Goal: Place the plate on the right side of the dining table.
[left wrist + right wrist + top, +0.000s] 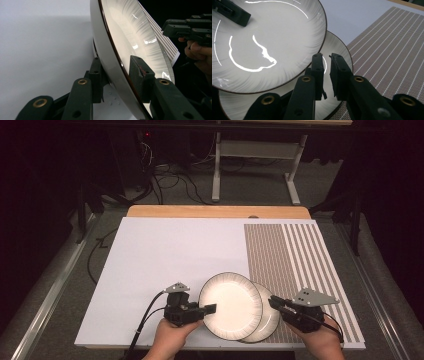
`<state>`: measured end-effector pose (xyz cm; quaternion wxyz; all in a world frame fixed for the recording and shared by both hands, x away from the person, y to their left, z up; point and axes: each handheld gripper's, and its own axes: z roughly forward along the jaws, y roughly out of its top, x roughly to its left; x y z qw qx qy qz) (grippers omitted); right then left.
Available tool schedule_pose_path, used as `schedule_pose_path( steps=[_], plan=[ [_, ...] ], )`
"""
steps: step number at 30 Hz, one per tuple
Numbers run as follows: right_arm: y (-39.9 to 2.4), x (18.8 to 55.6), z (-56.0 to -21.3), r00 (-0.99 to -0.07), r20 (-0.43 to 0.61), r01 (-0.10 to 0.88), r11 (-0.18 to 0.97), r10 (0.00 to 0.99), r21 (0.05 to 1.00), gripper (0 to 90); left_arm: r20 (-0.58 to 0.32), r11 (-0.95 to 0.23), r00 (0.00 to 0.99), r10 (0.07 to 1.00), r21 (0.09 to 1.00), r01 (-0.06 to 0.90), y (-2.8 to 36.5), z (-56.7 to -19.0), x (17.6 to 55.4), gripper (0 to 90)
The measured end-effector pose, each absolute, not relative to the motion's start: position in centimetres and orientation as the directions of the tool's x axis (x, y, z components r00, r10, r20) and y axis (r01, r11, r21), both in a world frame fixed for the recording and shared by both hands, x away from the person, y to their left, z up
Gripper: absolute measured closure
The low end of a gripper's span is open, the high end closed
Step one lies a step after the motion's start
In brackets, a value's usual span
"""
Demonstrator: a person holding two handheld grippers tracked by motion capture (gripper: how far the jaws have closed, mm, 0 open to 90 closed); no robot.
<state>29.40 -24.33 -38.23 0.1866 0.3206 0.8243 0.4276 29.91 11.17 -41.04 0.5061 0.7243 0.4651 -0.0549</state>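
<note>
Table (165, 250): wide white-topped work surface with a wooden far edge; a brown-and-white striped placemat (300, 265) covers its right part.

Upper plate (230, 305): round white ceramic dish with grey radial streaks and a dark rim, near centre, overlapping the lower one and apparently tilted up on its left side.

Lower plate (270, 322): matching white ceramic dish, just right of and beneath the first, partly on the placemat.

Left gripper (207, 310): black two-jaw tool in the person's left hand, clamped on the upper plate's left rim, one pad under the dish and one on its inner face (136, 67).

Right gripper (274, 301): black two-jaw tool in the right hand, jaws close together with only a narrow gap and nothing between them, poised at the lower plate's right rim.

Risks, as a judgement: the glazed rim is smooth and held from one edge only, so the upper plate could slip or swing out of the pads; dragging it could shift or chip the lower dish.

Unclear: whether the two plates touch where they overlap; the near edge of the lower plate is cut off in the right gripper view.
</note>
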Motion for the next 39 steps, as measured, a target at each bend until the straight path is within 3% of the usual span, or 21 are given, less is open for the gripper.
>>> schedule_pose_path(
  steps=[24,30,39],
  plan=[
    [-26.1,29.5,-37.6,-0.647,-0.028,0.352,0.332,0.762,0.875,44.2,-0.524,0.059,0.587,0.617,0.775,0.630,13.0,-39.5,29.6,77.6],
    [-26.4,29.5,-37.5,-0.638,-0.028,0.341,0.315,0.770,0.886,38.4,-0.467,0.057,0.611,0.640,0.821,0.568,13.6,-38.9,29.5,78.8],
    [-27.1,29.4,-37.1,-0.615,-0.010,0.324,0.265,0.788,0.908,21.5,-0.370,0.047,0.625,0.687,0.881,0.470,14.5,-38.3,29.3,79.1]
  ],
)
